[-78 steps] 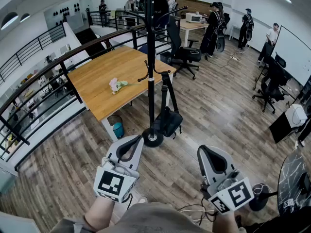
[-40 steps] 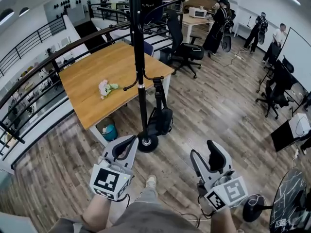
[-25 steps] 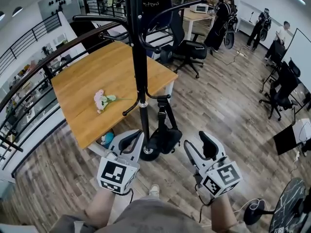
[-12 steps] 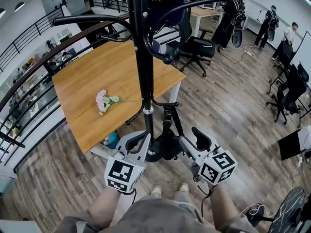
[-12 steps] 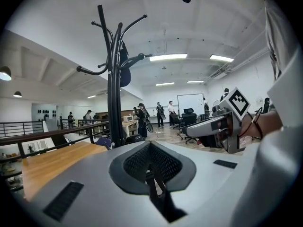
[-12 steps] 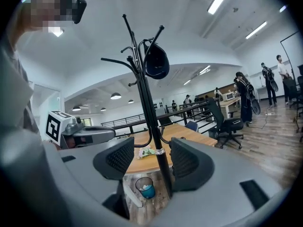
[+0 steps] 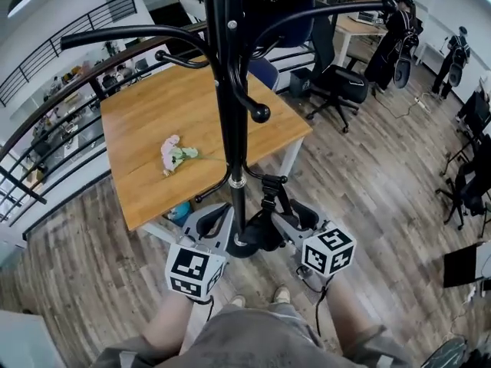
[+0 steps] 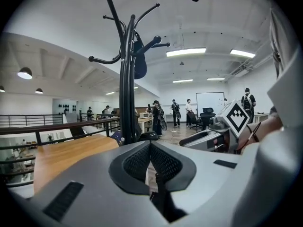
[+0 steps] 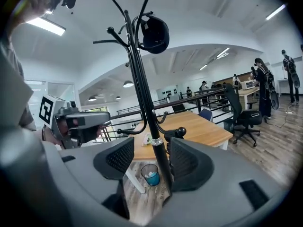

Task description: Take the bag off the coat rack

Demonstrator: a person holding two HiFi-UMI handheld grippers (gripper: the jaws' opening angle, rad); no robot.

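As it hangs, bag (image 7: 259, 233) sits btwn L tongs (image 7: 217, 218) & R tongs (image 7: 296, 215).

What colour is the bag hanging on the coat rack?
Black. The bag shows best in the head view.

Tools: two, the left tool (image 7: 217, 218) and the right tool (image 7: 296, 218).
Coat rack (image 7: 230, 90): one, just ahead of both tools.
Bag (image 7: 265, 227): one, black, low on the rack between the tools.
Hat (image 9: 154, 32): one, at the rack's top.
Desk (image 7: 153, 121): one, beyond the tools.
Flower bunch (image 7: 173, 153): one, on the desk.
Blue bin (image 9: 150, 175): one, under the desk.
People (image 8: 246, 103): at least five, well beyond the tools.
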